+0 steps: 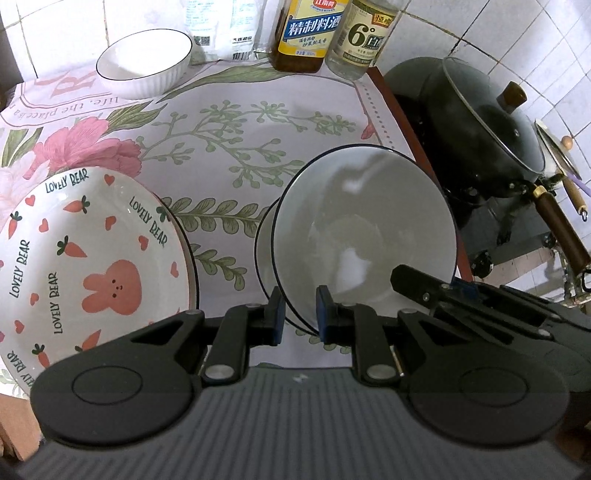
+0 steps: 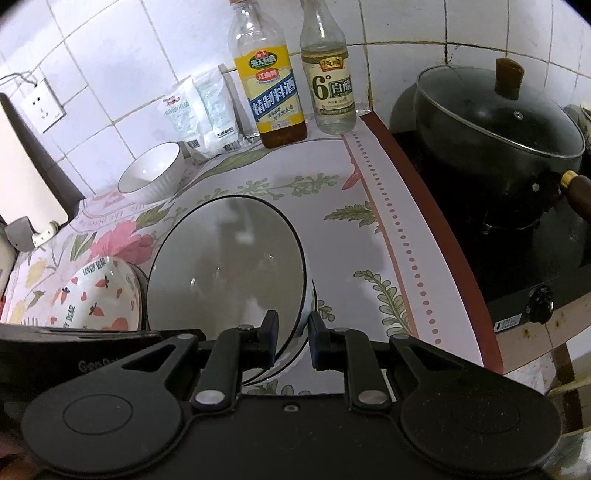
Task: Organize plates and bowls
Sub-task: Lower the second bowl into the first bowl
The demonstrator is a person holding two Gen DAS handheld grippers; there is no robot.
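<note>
White bowl (image 1: 364, 236) on floral tablecloth (image 1: 236, 147), tiled wall (image 2: 110, 55), stove (image 2: 517, 251)

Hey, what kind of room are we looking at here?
Most likely a home kitchen counter. A lidded black pot sits on a stove at the counter's end, cooking wine and vinegar bottles stand against a tiled wall, and bowls sit on a floral cloth.

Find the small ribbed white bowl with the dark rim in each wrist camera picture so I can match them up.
Left wrist view: the ribbed white bowl sits at upper left, far across the floral cloth, left of the packets.
Right wrist view: the same bowl lies left of centre, below the packets and near the tiled wall.
Shared landmark: the yellow-labelled bottle, standing to the bowl's right in both.
</note>
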